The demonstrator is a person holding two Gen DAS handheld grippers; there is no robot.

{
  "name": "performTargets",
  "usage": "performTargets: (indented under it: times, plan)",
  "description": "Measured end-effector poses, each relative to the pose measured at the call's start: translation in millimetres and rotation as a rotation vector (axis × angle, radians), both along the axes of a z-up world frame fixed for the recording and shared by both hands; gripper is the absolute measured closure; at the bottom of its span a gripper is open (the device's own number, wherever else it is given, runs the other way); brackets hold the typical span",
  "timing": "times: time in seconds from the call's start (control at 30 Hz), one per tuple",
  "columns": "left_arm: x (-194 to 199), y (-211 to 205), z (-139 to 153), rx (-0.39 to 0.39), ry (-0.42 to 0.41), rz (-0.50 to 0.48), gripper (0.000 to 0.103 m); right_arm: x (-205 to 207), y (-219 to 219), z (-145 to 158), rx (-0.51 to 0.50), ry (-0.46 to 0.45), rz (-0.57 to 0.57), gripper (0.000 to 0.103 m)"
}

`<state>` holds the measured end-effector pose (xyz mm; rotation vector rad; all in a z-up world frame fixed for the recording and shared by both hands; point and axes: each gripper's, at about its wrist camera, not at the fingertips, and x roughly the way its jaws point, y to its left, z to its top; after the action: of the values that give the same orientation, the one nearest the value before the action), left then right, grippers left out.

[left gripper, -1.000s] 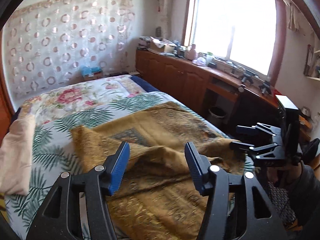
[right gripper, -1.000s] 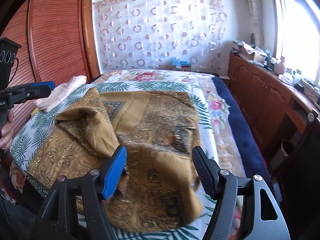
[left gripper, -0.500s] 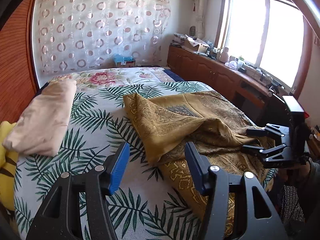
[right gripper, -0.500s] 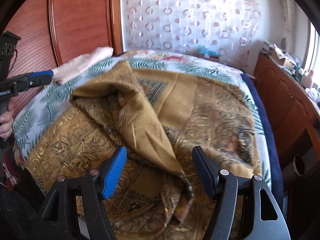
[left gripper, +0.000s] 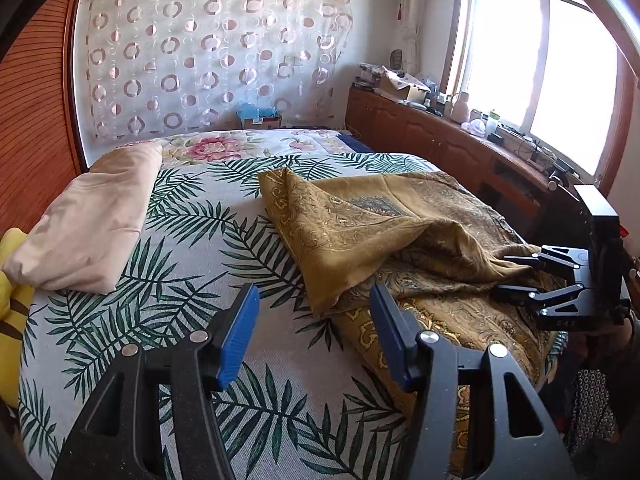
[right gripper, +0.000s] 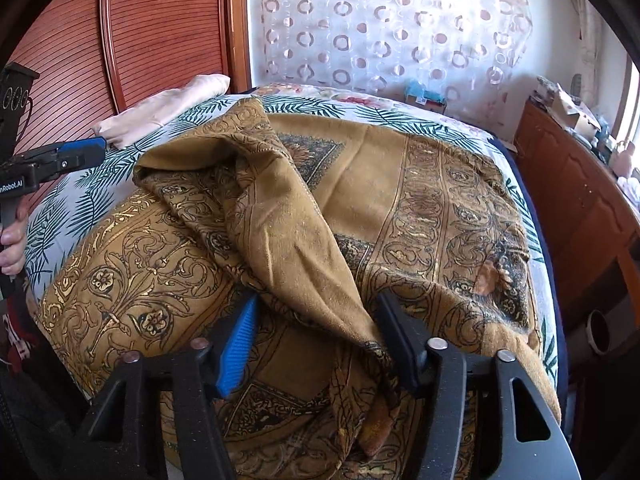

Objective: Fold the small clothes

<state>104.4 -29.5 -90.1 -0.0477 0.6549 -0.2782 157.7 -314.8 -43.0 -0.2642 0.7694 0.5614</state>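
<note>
1. On the bed (left gripper: 208, 264), over a palm-leaf sheet, lies the mustard-gold patterned cloth (right gripper: 400, 184), spread across the half nearer the window, with one corner flipped back over its middle into a loose ridge.
2. Right tongs (right gripper: 316, 336) straddle the lower end of that ridge: the folded flap runs down between the two blue pads, and the jaws have just been closing on it. From the left wrist view the fabric's tip seems to meet the right tongs' fingers, but whether the pads already press the cloth I cannot tell; a gap shows beside the left pad.
3. Left tongs (left gripper: 314, 332) stand spread with nothing between them, hovering just off the cloth's near-left corner, likely placed to take that edge so both hands can carry the fold across together.
4. Beside the wardrobe side of the bed rests a folded pale-pink garment (left gripper: 88, 224), probably a finished piece set apart from the working area.
5. Folding of the gold cloth looks barely begun.
</note>
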Motion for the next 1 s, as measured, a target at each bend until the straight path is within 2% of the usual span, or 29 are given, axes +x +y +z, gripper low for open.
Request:
performTargets:
  times: [0.1, 0.17, 0.23, 0.3, 0.57, 0.77, 0.87, 1.0]
  plan:
    - [-2, 0, 0, 0.003, 0.002, 0.001, 0.045, -7, 7, -3, 0.001, -0.01, 0.001, 0.058]
    - [-2, 0, 0, 0.005, 0.003, -0.001, 0.045, -8, 9, -3, 0.007, -0.009, 0.006, 0.07]
    - [-2, 0, 0, 0.008, 0.004, -0.002, 0.045, -10, 8, 0, 0.01, -0.024, 0.009, 0.089]
    - [-3, -1, 0, 0.012, 0.001, -0.001, 0.045, -14, 5, 5, 0.038, -0.042, 0.012, 0.092]
    - [-7, 0, 8, 0.013, -0.025, 0.0, 0.045, -37, -10, 39, 0.11, -0.17, -0.018, 0.095]
    - [-10, -3, 13, 0.012, -0.038, -0.011, 0.045, -57, -38, 66, 0.133, -0.251, -0.072, 0.095]
    - [-11, -6, 14, 0.011, -0.045, -0.022, 0.045, -63, -55, 68, 0.124, -0.262, -0.113, 0.095]
    - [-12, -13, 15, 0.008, -0.047, -0.034, 0.045, -58, -66, 47, 0.091, -0.186, -0.164, 0.095]
